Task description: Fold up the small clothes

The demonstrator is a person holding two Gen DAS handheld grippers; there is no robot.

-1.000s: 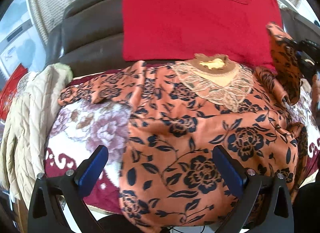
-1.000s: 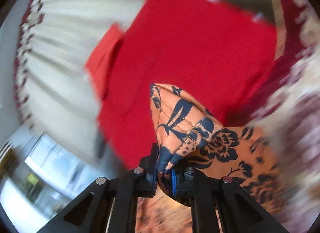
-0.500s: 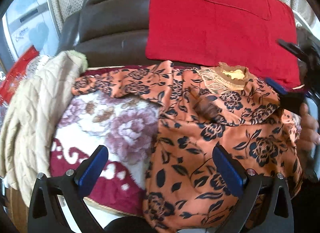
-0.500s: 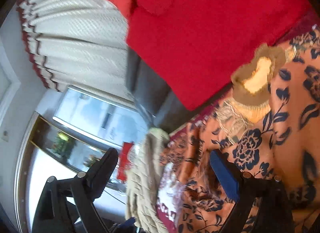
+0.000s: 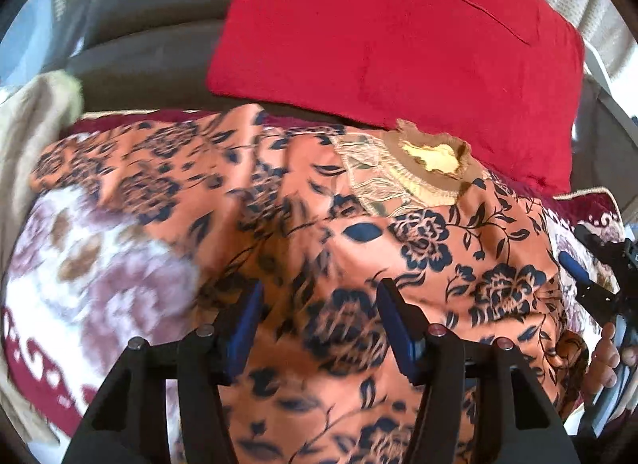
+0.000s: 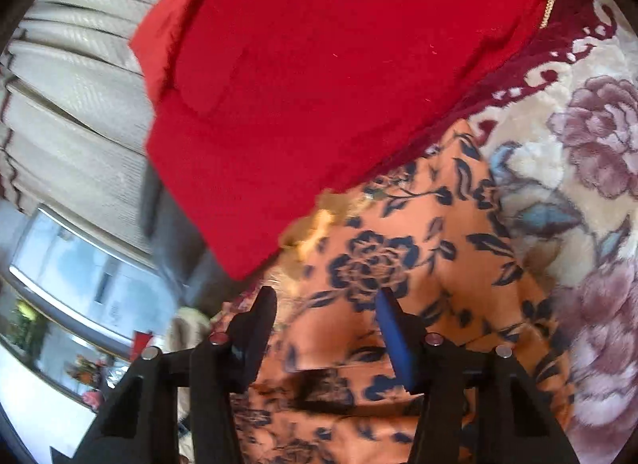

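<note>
An orange garment printed with dark blue flowers lies spread on a floral blanket, its lace collar toward the red cushion. My left gripper hovers over the garment's middle. Its jaws are closing, with cloth beneath the gap and neither pad pressing on it. My right gripper hangs over the same garment near the collar, also closing with nothing pinched. In the left wrist view the right gripper shows at the right edge, with the person's hand below it.
A red cushion leans on the dark sofa back behind the garment. The floral blanket covers the seat. A beige quilted jacket lies at the left. Pale curtains and a window stand beyond.
My right gripper let go of the sleeve it was pinching and now hovers over the garment. The sleeve lies folded across the body. Both jaws stand narrower, and my left gripper moved in over the cloth.
</note>
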